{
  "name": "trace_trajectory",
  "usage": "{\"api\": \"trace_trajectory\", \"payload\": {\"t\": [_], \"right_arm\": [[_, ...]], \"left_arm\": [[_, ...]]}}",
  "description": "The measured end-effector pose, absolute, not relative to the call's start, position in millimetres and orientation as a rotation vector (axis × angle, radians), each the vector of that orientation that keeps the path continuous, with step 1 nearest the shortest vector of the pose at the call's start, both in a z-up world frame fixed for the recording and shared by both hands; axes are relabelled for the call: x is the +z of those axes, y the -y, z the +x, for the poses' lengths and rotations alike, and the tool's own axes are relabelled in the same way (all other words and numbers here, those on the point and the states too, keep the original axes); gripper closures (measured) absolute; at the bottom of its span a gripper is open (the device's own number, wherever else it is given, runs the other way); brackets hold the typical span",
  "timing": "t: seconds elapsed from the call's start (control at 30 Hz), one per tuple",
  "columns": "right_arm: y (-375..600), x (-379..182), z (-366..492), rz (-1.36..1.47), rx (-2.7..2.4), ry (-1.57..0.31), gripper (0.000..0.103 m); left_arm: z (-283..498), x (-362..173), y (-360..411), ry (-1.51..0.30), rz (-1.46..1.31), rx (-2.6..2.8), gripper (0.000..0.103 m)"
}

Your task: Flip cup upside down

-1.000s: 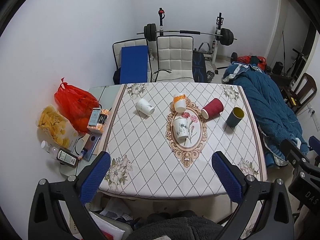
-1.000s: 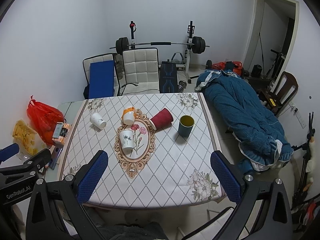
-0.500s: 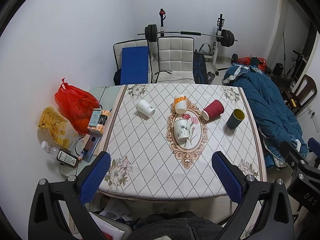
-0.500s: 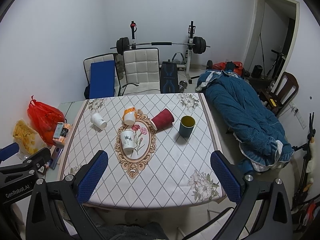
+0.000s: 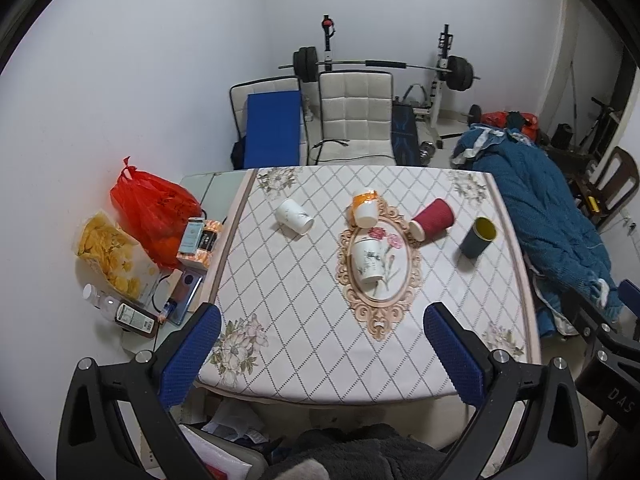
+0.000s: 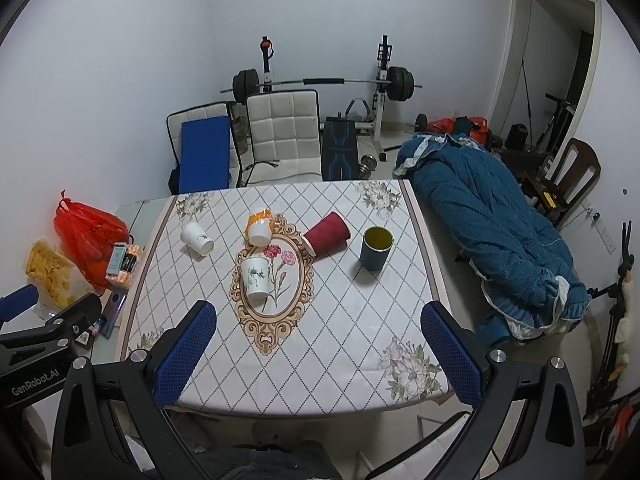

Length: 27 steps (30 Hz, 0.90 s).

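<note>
Several cups are on the table (image 5: 304, 320). A dark blue cup (image 5: 477, 237) (image 6: 376, 248) with a yellow inside stands upright, mouth up, at the right. A red ribbed cup (image 5: 433, 219) (image 6: 327, 233) lies on its side. A white flowered cup (image 5: 368, 260) (image 6: 256, 277), an orange-and-white cup (image 5: 365, 208) (image 6: 260, 227) and a white cup (image 5: 294, 216) (image 6: 197, 238) also show. My left gripper (image 5: 322, 354) and right gripper (image 6: 318, 354) are both open and empty, high above the near table edge.
A red bag (image 5: 150, 210), a snack bag (image 5: 110, 254), boxes and bottles sit on a side surface at the left. Two chairs (image 5: 354, 114) and a barbell rack stand behind the table. A blue quilt (image 6: 488, 224) lies to the right.
</note>
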State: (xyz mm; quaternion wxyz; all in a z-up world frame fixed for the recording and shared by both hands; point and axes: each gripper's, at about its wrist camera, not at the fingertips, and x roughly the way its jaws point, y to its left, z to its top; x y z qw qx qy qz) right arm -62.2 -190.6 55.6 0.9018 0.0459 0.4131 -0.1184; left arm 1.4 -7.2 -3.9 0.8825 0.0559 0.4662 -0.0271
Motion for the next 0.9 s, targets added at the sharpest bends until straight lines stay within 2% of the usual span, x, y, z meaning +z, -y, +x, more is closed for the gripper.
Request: {"api": "trace_trajectory", "payload": {"t": [0.13,0.67,0.9], "right_arm": [[200,26,-42,0.098,-0.249,-0.917,0.0],[240,-160,29,0.1,-0.198,-1.265,0.0],[238,-205,42,0.112,-0.184,-1.365,0.0]], "left_arm": [[21,-24,10,-0.994,0.108,-0.02,0.0],[74,-139,28,-1.133,0.183,0.087,0.0],[102,-178,34,-1.212,0.208,0.07,0.0]]}}
